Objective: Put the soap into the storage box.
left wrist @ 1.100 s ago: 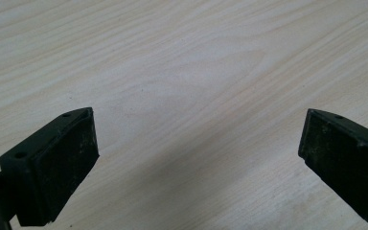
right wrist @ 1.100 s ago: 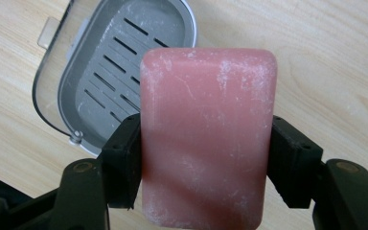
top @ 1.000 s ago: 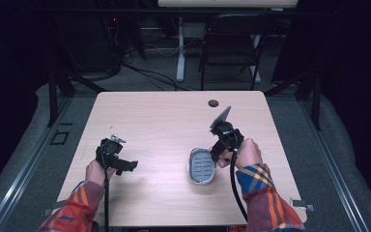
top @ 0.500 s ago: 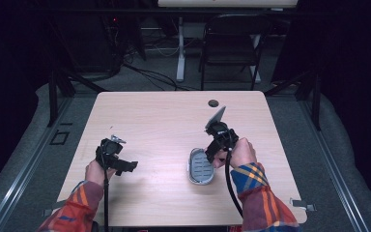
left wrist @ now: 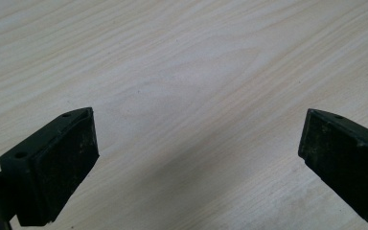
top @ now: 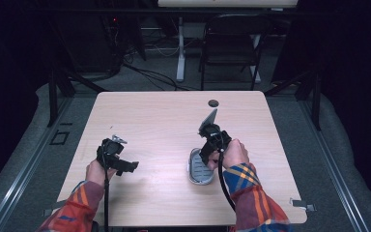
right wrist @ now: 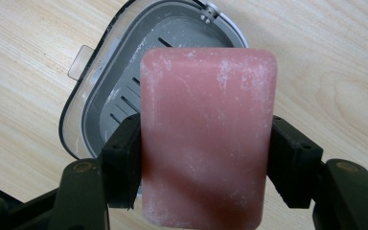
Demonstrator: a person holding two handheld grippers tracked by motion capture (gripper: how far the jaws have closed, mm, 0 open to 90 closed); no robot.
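**One table, two grippers, one dish, one soap bar**

A pale wooden table (top: 174, 116) fills mid-frame of the high view. The left gripper (left wrist: 199, 158), lower left, has jaws spread wide over bare wood. The right gripper (right wrist: 206, 158) clamps a pink rectangular soap bar (right wrist: 208, 129), seen in its own view, above a grey oval plastic soap dish (top: 199, 170) at lower centre.

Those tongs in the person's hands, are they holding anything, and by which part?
The right tongs grip a pink soap bar by its two long sides, above a grey soap dish. The left tongs are open, holding nothing.
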